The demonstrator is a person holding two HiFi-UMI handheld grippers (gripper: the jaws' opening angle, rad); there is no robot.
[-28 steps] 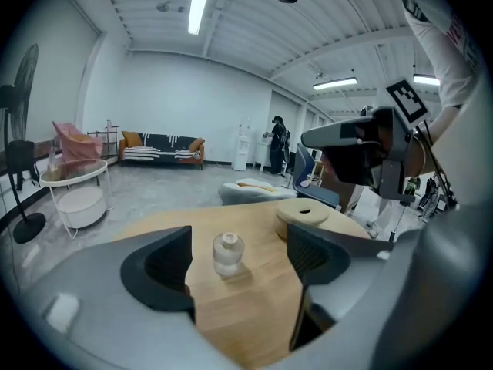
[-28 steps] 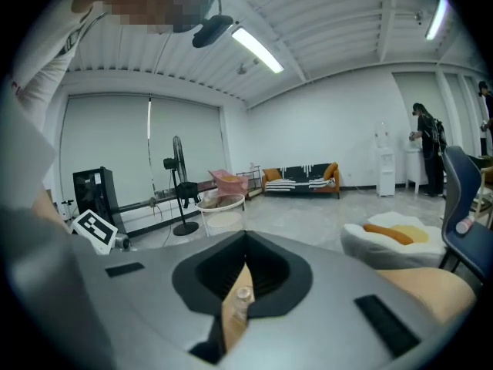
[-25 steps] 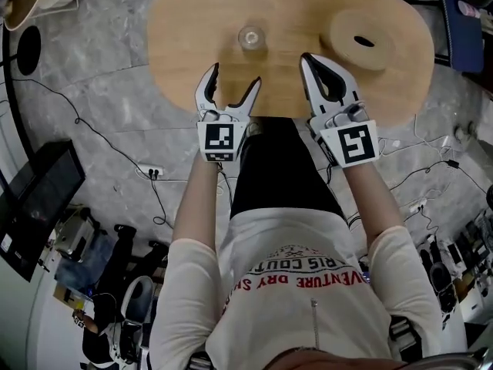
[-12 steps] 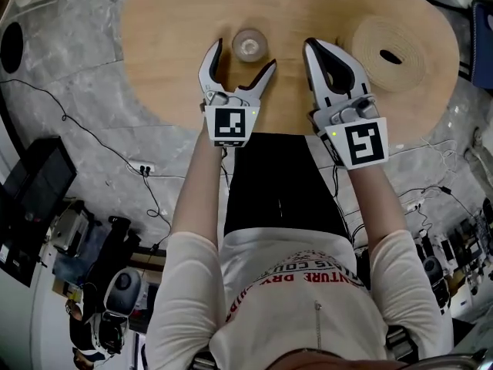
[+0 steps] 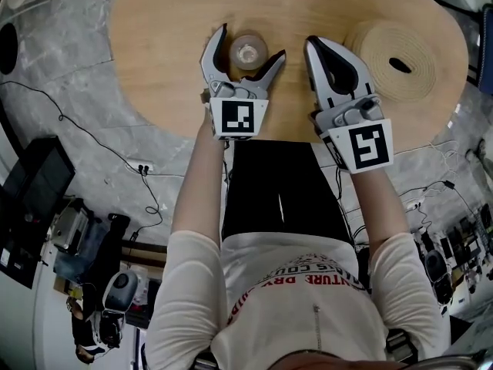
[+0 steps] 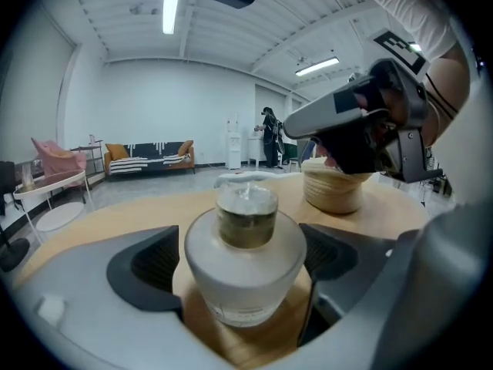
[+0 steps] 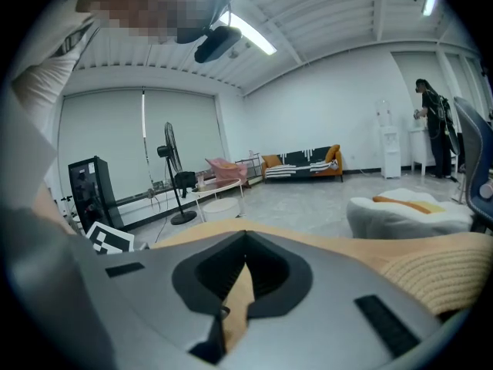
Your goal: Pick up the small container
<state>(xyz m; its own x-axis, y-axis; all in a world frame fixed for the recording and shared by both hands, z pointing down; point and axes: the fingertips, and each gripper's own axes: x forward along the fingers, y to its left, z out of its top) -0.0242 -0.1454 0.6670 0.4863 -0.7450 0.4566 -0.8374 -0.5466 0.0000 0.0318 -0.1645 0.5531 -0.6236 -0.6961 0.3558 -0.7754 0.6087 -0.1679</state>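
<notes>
The small container (image 5: 248, 52) is a frosted white jar with a clear stopper, standing upright on the wooden table (image 5: 154, 45). My left gripper (image 5: 253, 42) has its jaws on either side of the jar, and they are opening. In the left gripper view the container (image 6: 245, 264) fills the space between the dark pads (image 6: 150, 267), with a small gap on each side. My right gripper (image 5: 314, 45) lies to the right of the jar, shut and empty; its tips (image 7: 245, 241) meet over bare wood.
A round woven coil (image 5: 400, 48) with a dark centre hole lies on the table's right part, just beyond the right gripper. Cables and a power strip (image 5: 142, 168) lie on the grey floor to the left. The table's near edge runs under both grippers.
The left gripper has moved forward until the jar stands between its jaws, and the jaws have spread wider. The right gripper has stayed shut beside it.
</notes>
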